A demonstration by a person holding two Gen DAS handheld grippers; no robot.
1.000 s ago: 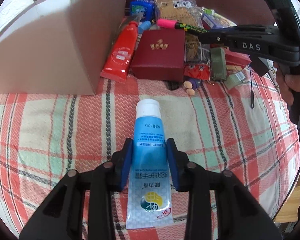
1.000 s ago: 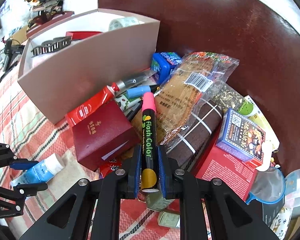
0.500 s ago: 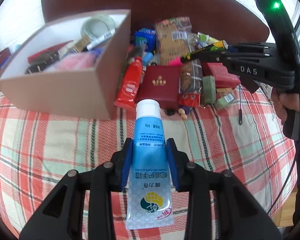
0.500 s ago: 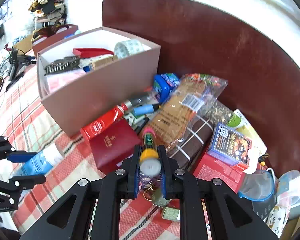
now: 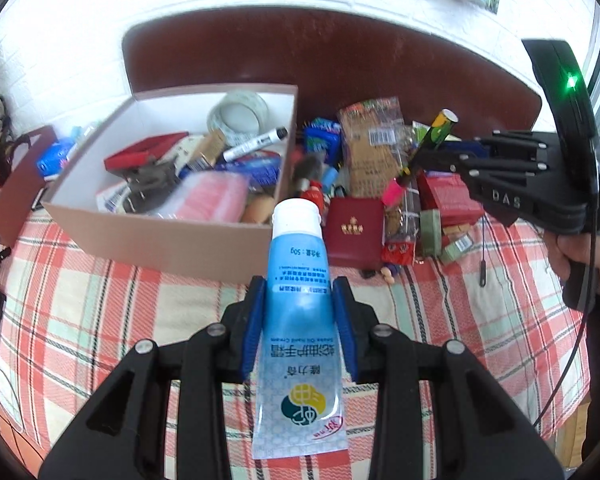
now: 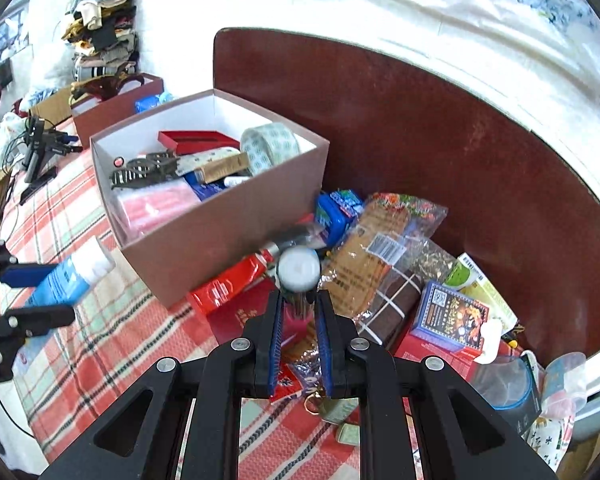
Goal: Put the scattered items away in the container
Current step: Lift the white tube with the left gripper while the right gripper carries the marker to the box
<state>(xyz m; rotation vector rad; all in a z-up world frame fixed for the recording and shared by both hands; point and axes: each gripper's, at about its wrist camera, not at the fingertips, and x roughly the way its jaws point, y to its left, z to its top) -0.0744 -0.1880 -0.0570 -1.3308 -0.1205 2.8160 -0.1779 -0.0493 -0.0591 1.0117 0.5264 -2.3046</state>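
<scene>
My left gripper (image 5: 299,304) is shut on a blue hand-cream tube (image 5: 298,280) with a white cap, held in the air just in front of the brown cardboard box (image 5: 172,244). The tube also shows in the right wrist view (image 6: 70,276). My right gripper (image 6: 299,312) is shut on a pink-capped marker (image 5: 424,152), tilted steeply with its white end (image 6: 299,269) towards the camera, above the pile of items to the right of the box (image 6: 220,236). The box holds several items, among them a tape roll (image 5: 238,114).
A pile lies right of the box: a dark red case (image 5: 354,236), a red tube (image 6: 228,288), snack bags (image 6: 380,252), a blue box (image 6: 452,316). A dark red headboard (image 6: 460,140) stands behind. A second brown box (image 6: 116,100) sits far left. Plaid cloth (image 5: 100,320) covers the surface.
Both grippers have risen, so the box's inside now shows. The marker has tipped from lying along the right gripper's fingers to pointing up at its camera.
</scene>
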